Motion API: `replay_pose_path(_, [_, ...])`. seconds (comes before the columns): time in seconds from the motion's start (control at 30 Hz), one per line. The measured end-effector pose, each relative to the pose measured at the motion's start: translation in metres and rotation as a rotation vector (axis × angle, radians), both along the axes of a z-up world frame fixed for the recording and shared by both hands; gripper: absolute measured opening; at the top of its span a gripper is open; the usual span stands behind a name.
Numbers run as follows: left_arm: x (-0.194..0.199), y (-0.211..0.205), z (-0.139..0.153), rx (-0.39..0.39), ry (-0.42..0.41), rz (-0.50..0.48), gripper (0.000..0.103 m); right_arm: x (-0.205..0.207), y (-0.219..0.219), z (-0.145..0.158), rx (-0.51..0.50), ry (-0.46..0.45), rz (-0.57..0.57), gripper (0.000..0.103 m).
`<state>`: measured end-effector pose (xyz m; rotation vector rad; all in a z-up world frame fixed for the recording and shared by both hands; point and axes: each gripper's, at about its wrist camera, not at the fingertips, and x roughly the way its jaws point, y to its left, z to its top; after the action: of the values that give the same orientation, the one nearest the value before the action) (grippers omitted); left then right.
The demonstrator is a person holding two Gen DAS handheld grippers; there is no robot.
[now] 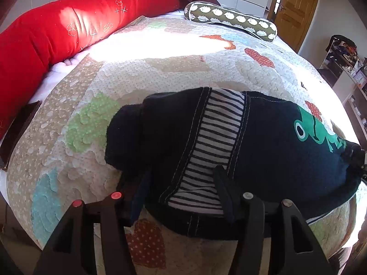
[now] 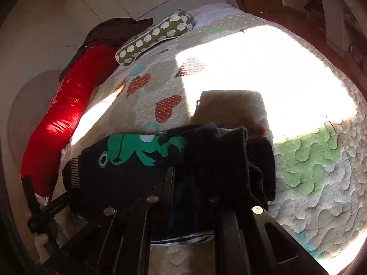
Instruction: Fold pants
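Small dark navy pants (image 1: 263,142) with a striped lining and a green frog print lie bunched on the quilted bed cover (image 1: 160,78). My left gripper (image 1: 181,183) has its fingers (image 1: 223,190) spread wide, with pants fabric lying between and over them. In the right wrist view the pants (image 2: 142,174) drape over my right gripper (image 2: 192,183). Its left finger (image 2: 168,183) shows, and its right finger is hidden under the dark fabric. The right gripper also shows at the pants' right end in the left wrist view (image 1: 354,158).
A long red bolster (image 1: 68,29) lies along the bed's left side. An olive patterned bolster (image 1: 231,20) lies at the far end. A door (image 1: 296,9) and shelves (image 1: 344,64) stand to the right. Bright sunlight falls across the quilt (image 2: 263,73).
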<state>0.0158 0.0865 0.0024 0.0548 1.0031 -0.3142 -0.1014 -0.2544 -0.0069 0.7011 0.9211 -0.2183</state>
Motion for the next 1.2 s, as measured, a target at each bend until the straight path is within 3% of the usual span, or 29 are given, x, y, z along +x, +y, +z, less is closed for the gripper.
replay_pose_path(0.03, [0.001, 0.0, 0.001, 0.0, 0.007, -0.008, 0.056, -0.003, -0.012, -0.004, 0.068, -0.029, -0.027, 0.0])
replay_pose_path(0.07, [0.002, 0.001, 0.002, 0.003, 0.014, -0.017, 0.056, -0.006, -0.019, -0.001, 0.104, -0.05, -0.052, 0.0])
replay_pose_path(0.17, [0.005, 0.005, 0.006, -0.009, 0.037, -0.033, 0.056, -0.008, -0.021, 0.029, -0.066, -0.06, -0.088, 0.001])
replay_pose_path(0.2, [0.006, 0.007, 0.009, -0.019, 0.045, -0.03, 0.056, -0.006, -0.023, 0.038, -0.135, -0.054, -0.094, 0.005])
replay_pose_path(0.27, [0.003, 0.011, 0.017, -0.038, 0.05, -0.019, 0.056, -0.002, -0.029, 0.05, -0.189, -0.07, -0.104, 0.035])
replay_pose_path(0.4, [-0.012, 0.011, 0.038, -0.079, 0.025, -0.023, 0.056, 0.003, -0.055, 0.049, -0.117, -0.141, -0.142, 0.038])
replay_pose_path(0.5, [-0.017, -0.009, 0.05, -0.14, 0.052, -0.085, 0.056, 0.01, -0.059, 0.037, -0.04, -0.174, -0.163, 0.041])
replay_pose_path(0.7, [-0.016, -0.094, 0.069, -0.193, 0.1, -0.268, 0.056, 0.044, -0.053, 0.013, -0.003, -0.144, -0.137, 0.042])
replay_pose_path(0.83, [-0.017, -0.168, 0.073, -0.203, 0.147, -0.406, 0.056, 0.072, -0.061, 0.007, 0.014, -0.143, -0.122, 0.051])
replay_pose_path(0.93, [-0.022, -0.224, 0.068, -0.191, 0.184, -0.495, 0.056, 0.081, -0.063, 0.0, 0.024, -0.144, -0.104, 0.052])
replay_pose_path(1.0, [-0.025, -0.258, 0.064, -0.194, 0.21, -0.548, 0.056, 0.058, -0.055, 0.001, 0.03, -0.147, -0.092, 0.052])
replay_pose_path(1.2, [-0.027, -0.334, 0.042, -0.166, 0.303, -0.655, 0.058, 0.06, -0.04, -0.006, 0.012, -0.157, -0.07, 0.056])
